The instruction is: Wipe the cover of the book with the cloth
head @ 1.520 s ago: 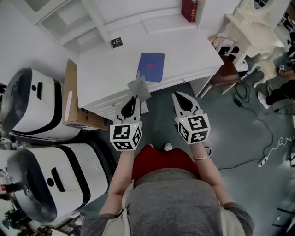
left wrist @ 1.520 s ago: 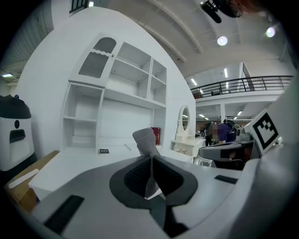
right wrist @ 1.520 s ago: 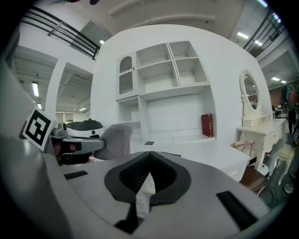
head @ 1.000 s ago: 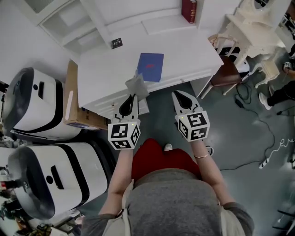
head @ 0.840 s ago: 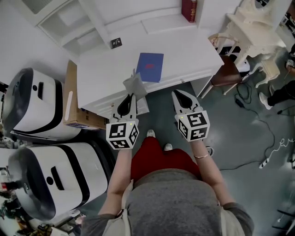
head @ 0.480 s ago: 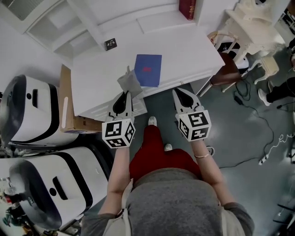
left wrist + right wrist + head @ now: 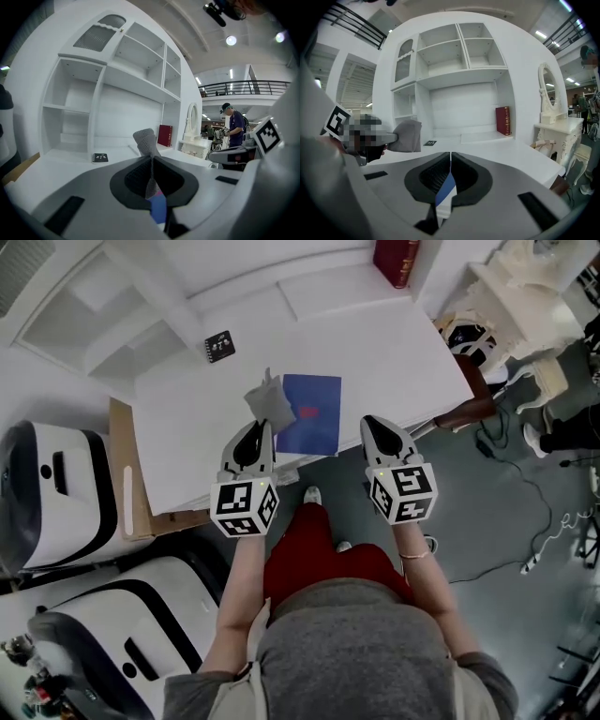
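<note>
A blue book [image 7: 312, 415] lies flat near the front edge of the white desk [image 7: 394, 352]. My left gripper [image 7: 264, 426] is shut on a grey cloth [image 7: 269, 401], which sticks up from its tips just left of the book's far left corner. In the left gripper view the cloth [image 7: 146, 139] rises from the closed jaws of the left gripper [image 7: 151, 157], with the book [image 7: 158, 209] showing below. My right gripper [image 7: 368, 422] hovers at the desk's front edge, right of the book, shut and empty. In the right gripper view, the book [image 7: 446, 188] shows through the slit of the right gripper [image 7: 450, 154].
A red book [image 7: 396, 257] stands at the back of the desk and a small black notebook [image 7: 219, 346] lies at the back left. Shelves rise behind the desk. White machines [image 7: 52, 486] and cardboard [image 7: 120, 479] stand to the left, a white dressing table [image 7: 525, 296] to the right.
The person stepped toward the desk. Both grippers moved forward; the left one carried the cloth from off the front edge to over the desk beside the book.
</note>
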The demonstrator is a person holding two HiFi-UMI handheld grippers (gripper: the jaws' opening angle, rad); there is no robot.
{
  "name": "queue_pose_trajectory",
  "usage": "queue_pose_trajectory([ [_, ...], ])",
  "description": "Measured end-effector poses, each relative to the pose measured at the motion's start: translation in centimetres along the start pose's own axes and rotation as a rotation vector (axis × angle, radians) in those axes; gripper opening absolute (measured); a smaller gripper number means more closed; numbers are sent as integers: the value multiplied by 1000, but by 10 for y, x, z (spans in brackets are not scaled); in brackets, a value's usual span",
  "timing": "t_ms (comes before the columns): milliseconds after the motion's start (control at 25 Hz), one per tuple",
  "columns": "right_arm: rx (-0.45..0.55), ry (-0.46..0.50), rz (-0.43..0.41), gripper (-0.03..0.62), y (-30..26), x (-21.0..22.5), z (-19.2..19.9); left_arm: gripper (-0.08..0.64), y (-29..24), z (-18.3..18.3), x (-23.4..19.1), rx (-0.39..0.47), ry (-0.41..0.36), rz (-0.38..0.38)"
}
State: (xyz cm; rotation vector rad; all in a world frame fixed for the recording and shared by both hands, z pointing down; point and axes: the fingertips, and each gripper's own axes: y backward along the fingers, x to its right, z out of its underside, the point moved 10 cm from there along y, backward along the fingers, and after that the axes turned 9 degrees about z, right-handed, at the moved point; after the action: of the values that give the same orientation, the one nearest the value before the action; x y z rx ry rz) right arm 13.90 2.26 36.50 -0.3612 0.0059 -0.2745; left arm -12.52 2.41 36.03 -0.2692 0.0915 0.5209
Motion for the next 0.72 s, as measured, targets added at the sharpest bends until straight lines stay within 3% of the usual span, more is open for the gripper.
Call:
queue_pose_trajectory([
  [360,-10,-36,94,29,-60,9,-22,25,-56,-15,-50,-16,18,82],
  [720,-27,-60,180,29,-79,19,-23,25,-90,-10,-57,-64,34,189],
])
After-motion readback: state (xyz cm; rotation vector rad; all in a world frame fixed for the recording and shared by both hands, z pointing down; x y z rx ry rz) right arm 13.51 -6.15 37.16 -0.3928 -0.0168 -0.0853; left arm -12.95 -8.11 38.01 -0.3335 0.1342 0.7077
